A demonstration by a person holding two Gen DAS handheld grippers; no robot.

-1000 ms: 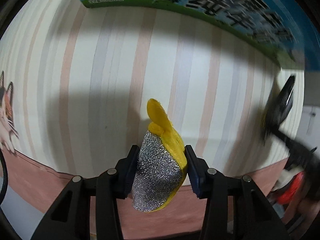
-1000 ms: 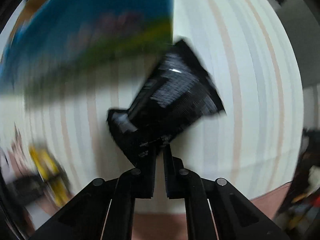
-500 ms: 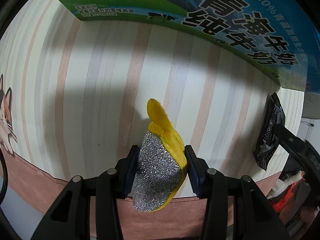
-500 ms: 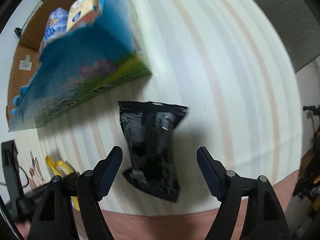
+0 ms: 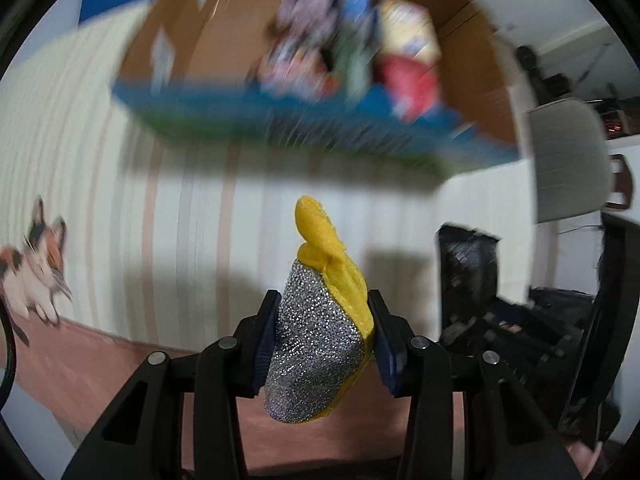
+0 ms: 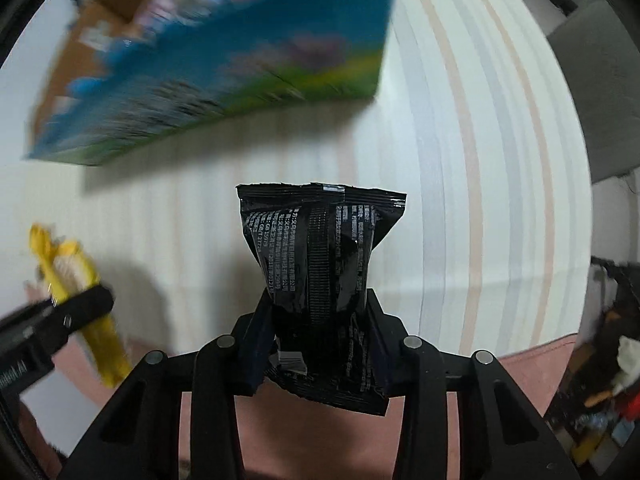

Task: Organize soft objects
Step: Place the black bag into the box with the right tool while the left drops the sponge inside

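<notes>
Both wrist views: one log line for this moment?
left tongs: shut on scrub pad | right tongs: shut on black packet | carton ahead

Both wrist cameras look forward along their fingers, close above the striped tablecloth [image 5: 192, 216], facing the open cardboard box [image 5: 472, 40]. Each view catches the other gripper's held item at its edge.

Glittery silver sponge [image 5: 316, 344] (yellow cloth backing), glossy plastic packet [image 6: 320, 280], cardboard box [image 5: 472, 68].
</notes>
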